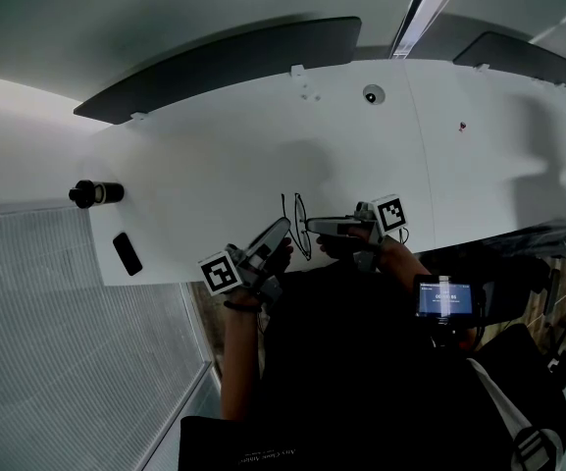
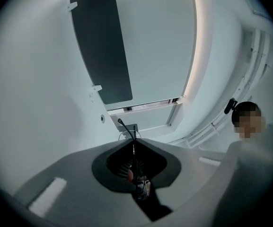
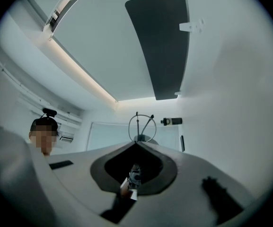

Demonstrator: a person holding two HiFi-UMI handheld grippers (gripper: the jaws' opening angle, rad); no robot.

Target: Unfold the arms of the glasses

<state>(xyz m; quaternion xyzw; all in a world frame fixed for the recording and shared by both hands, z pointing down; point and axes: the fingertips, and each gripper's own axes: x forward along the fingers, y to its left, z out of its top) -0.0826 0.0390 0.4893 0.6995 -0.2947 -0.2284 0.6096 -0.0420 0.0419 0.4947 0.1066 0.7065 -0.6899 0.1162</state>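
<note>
Thin black wire glasses [image 1: 300, 226] stand off the white table [image 1: 214, 165] near its front edge, held between my two grippers. My left gripper [image 1: 283, 228] comes in from the lower left and is shut on one thin arm. In the left gripper view that arm [image 2: 121, 123] sticks out past the closed tips of the left gripper [image 2: 134, 138]. My right gripper [image 1: 311, 227] comes in from the right and is shut on the frame. In the right gripper view a round lens rim [image 3: 129, 126] rises just beyond the right gripper's [image 3: 136, 142] tips.
A black cylinder [image 1: 96, 193] and a flat black device [image 1: 127, 253] lie at the table's left end. A small round object [image 1: 374, 94] sits far back. Dark chair backs [image 1: 214, 67] line the far side. A lit screen [image 1: 443, 297] hangs at my chest.
</note>
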